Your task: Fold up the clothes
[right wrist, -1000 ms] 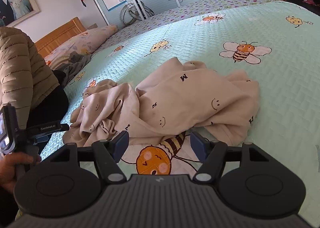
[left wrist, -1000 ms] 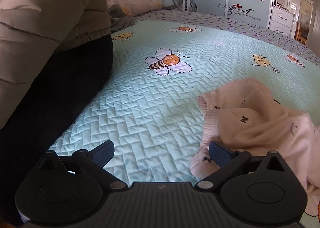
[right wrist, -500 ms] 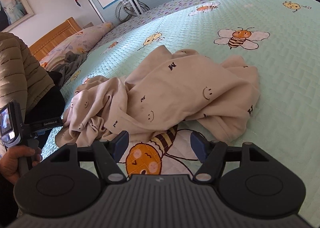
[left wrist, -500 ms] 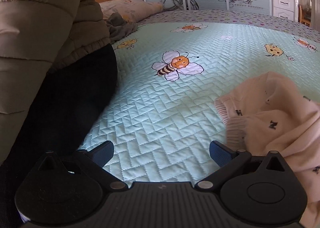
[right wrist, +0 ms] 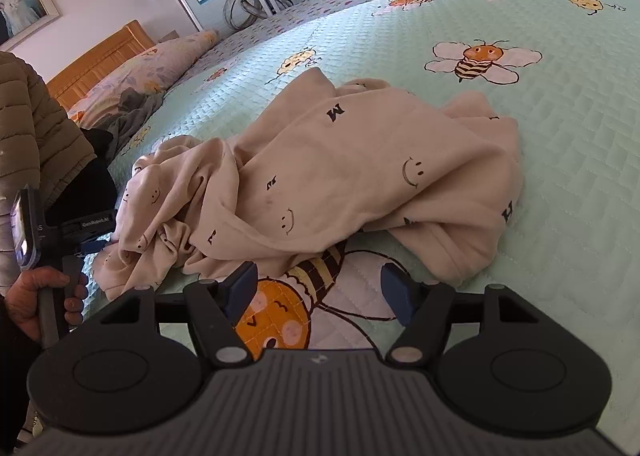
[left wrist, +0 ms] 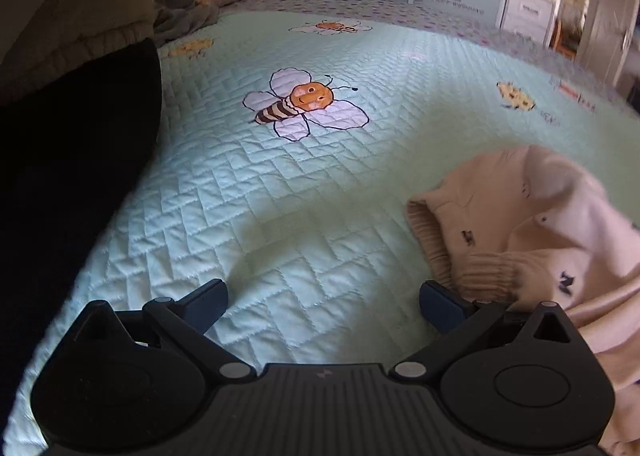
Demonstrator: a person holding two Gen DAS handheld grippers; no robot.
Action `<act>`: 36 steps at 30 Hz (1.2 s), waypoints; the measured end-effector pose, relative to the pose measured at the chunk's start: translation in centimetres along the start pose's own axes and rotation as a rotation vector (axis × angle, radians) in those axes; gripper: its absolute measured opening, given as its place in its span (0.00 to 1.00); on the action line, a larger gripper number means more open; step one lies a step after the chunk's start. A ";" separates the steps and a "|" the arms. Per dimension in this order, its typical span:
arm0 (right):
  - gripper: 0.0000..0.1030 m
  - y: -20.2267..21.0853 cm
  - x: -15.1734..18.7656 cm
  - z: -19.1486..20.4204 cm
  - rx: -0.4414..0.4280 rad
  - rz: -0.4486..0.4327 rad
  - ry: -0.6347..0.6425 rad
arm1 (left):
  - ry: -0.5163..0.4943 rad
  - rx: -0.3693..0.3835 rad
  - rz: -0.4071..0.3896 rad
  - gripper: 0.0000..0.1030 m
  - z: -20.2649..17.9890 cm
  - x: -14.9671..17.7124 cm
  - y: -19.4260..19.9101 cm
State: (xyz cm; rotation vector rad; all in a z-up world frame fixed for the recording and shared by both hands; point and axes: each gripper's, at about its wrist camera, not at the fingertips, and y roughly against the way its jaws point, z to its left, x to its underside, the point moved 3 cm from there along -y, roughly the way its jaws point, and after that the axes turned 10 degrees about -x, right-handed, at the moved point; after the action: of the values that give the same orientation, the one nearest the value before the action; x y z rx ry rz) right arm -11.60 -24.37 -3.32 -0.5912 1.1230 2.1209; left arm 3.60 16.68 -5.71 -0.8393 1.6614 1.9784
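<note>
The left tool [left wrist: 323, 302] is black, with two round ribbed-edged housings, silver pivot screws and blue-padded fingers [left wrist: 440, 306]; the right tool [right wrist: 318, 290] looks the same; the person wears a quilted olive-tan puffer jacket [right wrist: 32, 128] and black trousers [left wrist: 68, 184].

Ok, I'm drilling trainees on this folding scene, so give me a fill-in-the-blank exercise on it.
1. The crumpled cream garment lies on a quilted bedspread printed with cartoon ____.
2. Both the left hand-held gripper and the right hand-held gripper are ____.
3. The garment is printed with letters and ____ faces.

Missing words: bees; open; smiley
</note>
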 end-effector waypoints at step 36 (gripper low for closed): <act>0.73 -1.3 0.5 0.2 0.032 0.011 0.030 | -0.165 0.270 -0.121 0.84 -2.5 -0.5 1.6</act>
State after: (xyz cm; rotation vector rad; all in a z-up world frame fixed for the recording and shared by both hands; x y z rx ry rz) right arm -11.05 -23.47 -4.19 -0.6049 1.1764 2.1058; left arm 3.32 13.97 -4.44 -0.6430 1.6899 1.6487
